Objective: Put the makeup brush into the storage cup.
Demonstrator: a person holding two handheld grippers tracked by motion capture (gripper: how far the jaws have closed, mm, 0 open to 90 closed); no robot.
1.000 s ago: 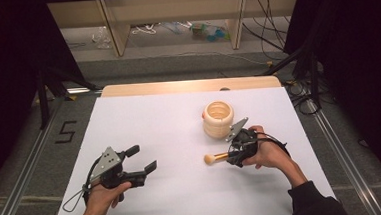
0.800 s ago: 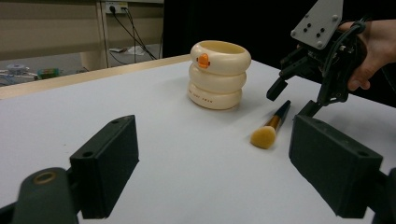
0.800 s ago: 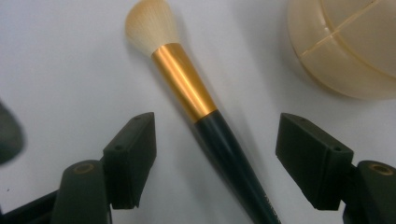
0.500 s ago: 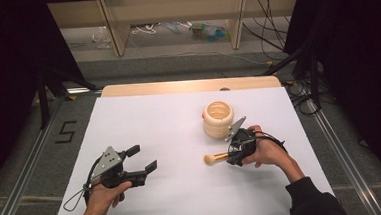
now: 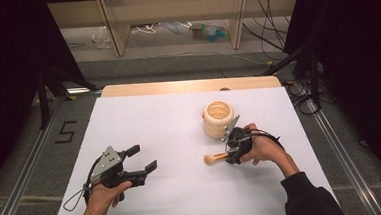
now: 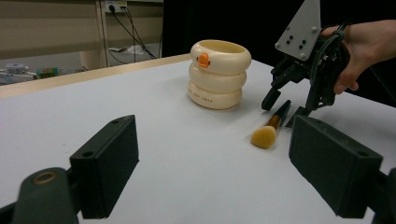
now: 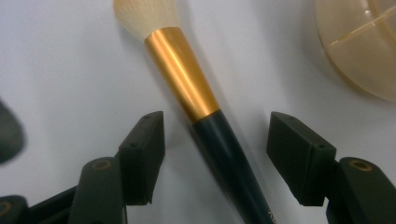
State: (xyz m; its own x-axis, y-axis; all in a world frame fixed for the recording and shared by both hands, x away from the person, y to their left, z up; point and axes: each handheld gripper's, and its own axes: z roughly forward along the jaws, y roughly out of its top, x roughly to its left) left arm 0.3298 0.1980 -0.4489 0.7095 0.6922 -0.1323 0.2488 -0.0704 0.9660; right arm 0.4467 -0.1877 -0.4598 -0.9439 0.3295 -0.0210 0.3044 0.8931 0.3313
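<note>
I work over a white sheet (image 5: 154,119) covering the table; a strip of bare wooden edge (image 5: 187,86) shows at twelve o'clock. On the grey floor at nine o'clock a black figure 5 (image 5: 66,131) is marked, beside a metal rail (image 5: 27,172); a second rail (image 5: 341,148) runs at three o'clock. Beyond twelve o'clock stand pale wooden legs (image 5: 115,27) with small clutter (image 5: 209,31) on the floor between them. Black cables (image 5: 268,12) hang at one o'clock. Dark curtains (image 5: 5,58) close off ten o'clock.
</note>
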